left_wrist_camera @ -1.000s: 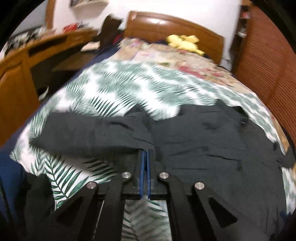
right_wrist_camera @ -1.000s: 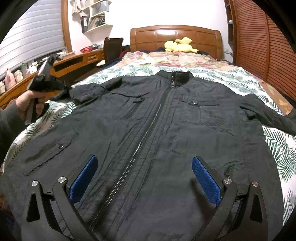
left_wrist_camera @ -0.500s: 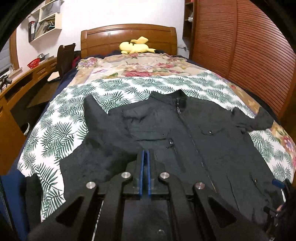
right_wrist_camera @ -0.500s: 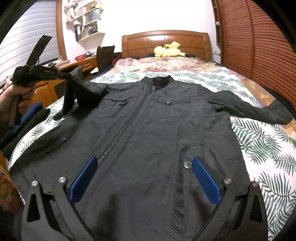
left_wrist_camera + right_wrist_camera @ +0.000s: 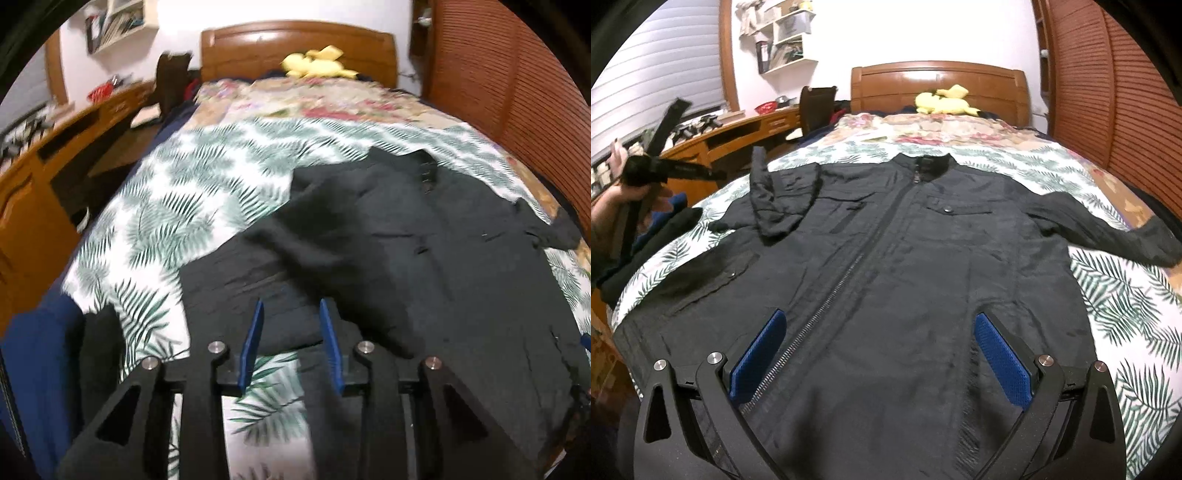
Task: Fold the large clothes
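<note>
A black jacket (image 5: 923, 258) lies front-up and zipped on the bed (image 5: 1126, 295), spread over a palm-leaf bedspread (image 5: 177, 206), its collar toward the wooden headboard (image 5: 938, 83) and its hem nearest the cameras. One sleeve (image 5: 775, 199) is folded in over the chest beside the zip (image 5: 849, 273); the other sleeve (image 5: 1108, 229) stretches away from the zip toward the bed's edge. The left gripper (image 5: 291, 343) hangs over the hem side of the jacket with its blue fingers (image 5: 253, 343) opening — nothing is between them, only cloth and bedspread beneath. In the right wrist view a hand (image 5: 624, 199) holds that gripper off to the side of the folded sleeve. The right gripper (image 5: 882, 358) hovers above the jacket's lower front, fingers released and spread wide — the zip runs between them, ungrasped. A yellow plush toy (image 5: 942, 101) sits against the headboard.
</note>
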{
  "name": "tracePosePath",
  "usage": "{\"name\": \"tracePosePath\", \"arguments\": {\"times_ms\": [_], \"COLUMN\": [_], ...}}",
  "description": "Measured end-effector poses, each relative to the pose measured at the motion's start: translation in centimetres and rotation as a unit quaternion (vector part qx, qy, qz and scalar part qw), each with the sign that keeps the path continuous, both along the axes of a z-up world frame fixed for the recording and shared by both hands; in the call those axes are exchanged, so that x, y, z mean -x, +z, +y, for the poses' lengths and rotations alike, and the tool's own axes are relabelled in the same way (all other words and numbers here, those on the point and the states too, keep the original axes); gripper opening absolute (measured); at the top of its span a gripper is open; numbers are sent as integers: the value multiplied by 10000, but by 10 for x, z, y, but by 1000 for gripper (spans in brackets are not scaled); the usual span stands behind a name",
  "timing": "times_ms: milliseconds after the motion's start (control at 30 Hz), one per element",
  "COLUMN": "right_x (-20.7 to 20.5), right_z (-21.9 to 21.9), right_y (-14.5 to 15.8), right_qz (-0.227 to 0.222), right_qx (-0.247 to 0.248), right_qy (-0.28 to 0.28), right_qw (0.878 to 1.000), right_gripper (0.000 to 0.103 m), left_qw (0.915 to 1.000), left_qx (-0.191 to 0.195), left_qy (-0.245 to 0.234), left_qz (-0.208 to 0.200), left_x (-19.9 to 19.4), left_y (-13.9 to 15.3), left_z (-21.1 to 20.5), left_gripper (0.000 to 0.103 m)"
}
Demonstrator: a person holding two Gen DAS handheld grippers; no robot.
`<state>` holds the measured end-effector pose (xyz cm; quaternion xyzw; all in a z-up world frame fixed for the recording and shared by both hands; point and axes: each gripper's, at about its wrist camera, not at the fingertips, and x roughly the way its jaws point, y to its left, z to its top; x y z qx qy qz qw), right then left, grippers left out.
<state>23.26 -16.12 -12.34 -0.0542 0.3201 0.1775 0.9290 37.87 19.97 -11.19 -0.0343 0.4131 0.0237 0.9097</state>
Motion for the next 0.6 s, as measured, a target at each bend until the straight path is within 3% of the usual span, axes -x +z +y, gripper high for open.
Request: {"name": "tracePosePath", "arguments": {"times_ms": [300,600], "right_x": [-11,-10], "right_z": [19,17], "right_y": [-13,-16], "right_qz": [142,221], "right_qx": [158,198], "right_qy": [85,74], "right_qw": [9997,9995], "right_gripper": [103,103], "left_qw": [9971,9948], "left_qx": [166,430], "left_qy": [491,659], "left_qz": [548,643], "left_x": [-12,-18], "left_y": [-67,-94], "left_z": [56,67], "left_gripper": [33,36]}}
